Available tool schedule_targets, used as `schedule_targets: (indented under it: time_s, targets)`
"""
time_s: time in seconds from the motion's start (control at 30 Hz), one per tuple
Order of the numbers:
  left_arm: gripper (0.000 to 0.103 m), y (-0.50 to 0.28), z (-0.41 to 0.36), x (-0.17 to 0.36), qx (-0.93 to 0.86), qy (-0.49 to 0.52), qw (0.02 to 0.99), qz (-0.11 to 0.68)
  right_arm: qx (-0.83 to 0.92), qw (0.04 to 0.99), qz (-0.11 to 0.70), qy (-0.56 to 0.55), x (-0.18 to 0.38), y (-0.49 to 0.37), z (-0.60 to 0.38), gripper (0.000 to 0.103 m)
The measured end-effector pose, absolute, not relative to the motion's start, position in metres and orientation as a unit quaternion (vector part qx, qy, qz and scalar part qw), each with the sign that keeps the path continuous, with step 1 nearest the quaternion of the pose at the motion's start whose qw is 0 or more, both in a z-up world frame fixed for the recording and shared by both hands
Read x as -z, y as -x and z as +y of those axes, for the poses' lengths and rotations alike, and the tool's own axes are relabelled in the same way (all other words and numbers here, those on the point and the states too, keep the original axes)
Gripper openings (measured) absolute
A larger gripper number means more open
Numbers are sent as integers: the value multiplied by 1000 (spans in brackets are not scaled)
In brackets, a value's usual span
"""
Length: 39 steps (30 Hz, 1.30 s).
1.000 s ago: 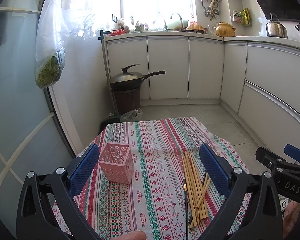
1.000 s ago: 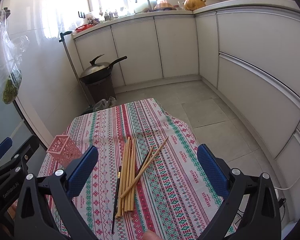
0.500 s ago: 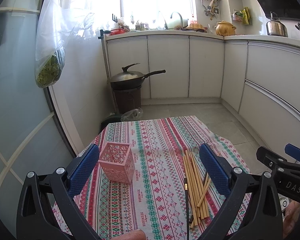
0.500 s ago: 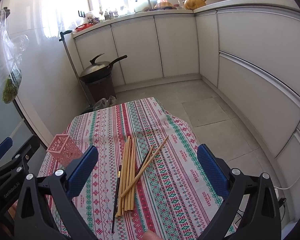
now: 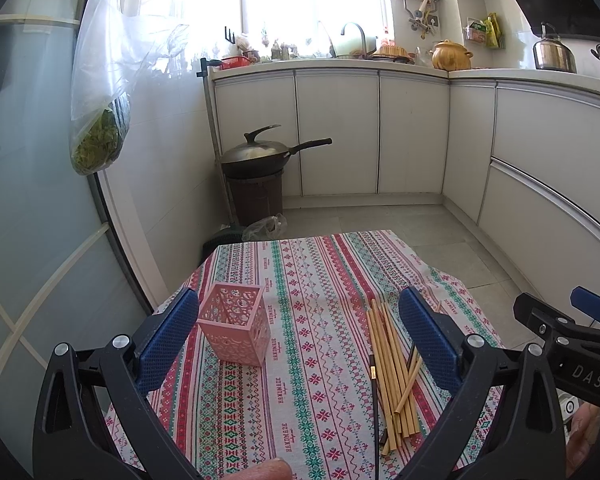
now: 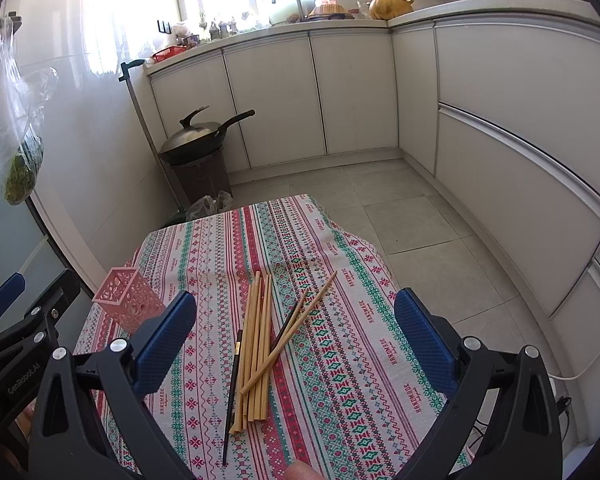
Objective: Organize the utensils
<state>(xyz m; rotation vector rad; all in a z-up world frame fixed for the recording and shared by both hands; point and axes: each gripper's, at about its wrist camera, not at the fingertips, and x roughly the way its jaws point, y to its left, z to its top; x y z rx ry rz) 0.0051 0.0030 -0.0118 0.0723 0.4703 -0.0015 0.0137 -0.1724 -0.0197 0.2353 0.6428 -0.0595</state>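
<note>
- Barely anything has shifted since the earlier frames: your left view has crept slightly toward the table, so the pink holder sits a touch lower and nearer the left finger, and the chopsticks lie as they did.
- Your table [image 5: 300,280], draped in a striped red, green and white cloth, fills the lower middle of both views, with white kitchen cabinets [image 5: 340,132] behind it.
- Your left gripper [image 5: 300,332] hovers over the near edge of the table with its jaws spread wide and nothing between them.
- Your right gripper [image 6: 296,340] hovers likewise, jaws wide apart and empty, with the chopsticks lying between its fingers in view.
- A lidded wok [image 5: 260,156] rests on a dark bin beside the cabinets.
- Your pink holder [image 5: 236,328] stands upright on the cloth's left side, just beside the left gripper's left finger and well apart from the chopsticks.
- Your wooden chopsticks [image 6: 256,344] lie in a loose bundle on the cloth, right of centre, two of them crossing at an angle.
- One black chopstick [image 6: 232,388] lies along the bundle's left side.
</note>
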Motion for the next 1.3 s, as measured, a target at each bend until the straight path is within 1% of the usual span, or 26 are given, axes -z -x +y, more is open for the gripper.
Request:
schedule_targets:
  time_s: [0.2,0.33,0.4,0.5,0.63,0.73,0.77,0.9,0.97,1.1,1.17,1.2,1.3]
  targets:
    - [96,-7,6,14,-3,-32,970,239,31,942,316,-108,20,-13,-171,96]
    - [96,-19,10,20,-12,-15,963,270,36,941,316,-115,18,-13,-176,96]
    - [96,-33,7,26,-12,-15,953,301,49,939,314,-128,16,-13,-185,96]
    - [96,-58,-10,41,4,-32,936,351,66,926,320,-187,16,-16,-213,96]
    - [96,-93,-37,72,41,-48,900,431,46,878,361,-310,35,-30,-258,96]
    - [96,-134,-54,108,57,-60,863,499,27,838,396,-374,55,-41,-274,96]
    - [96,-148,-56,118,59,-52,850,521,18,824,409,-391,63,-44,-277,96]
    - [96,-200,-50,156,76,42,794,601,-4,780,450,-434,84,-54,-282,96]
    - [96,-211,-63,160,100,43,789,604,-5,768,458,-447,87,-55,-286,96]
    - [96,-222,-120,160,171,-35,788,590,-15,732,440,-520,89,-51,-305,96]
    - [95,-229,-145,164,191,-60,784,587,-14,728,425,-538,85,-48,-318,96]
    - [93,-232,-156,167,194,-73,784,585,-12,729,419,-541,82,-47,-323,96]
    - [80,-245,-183,179,205,-91,771,596,-1,731,405,-549,75,-44,-336,96]
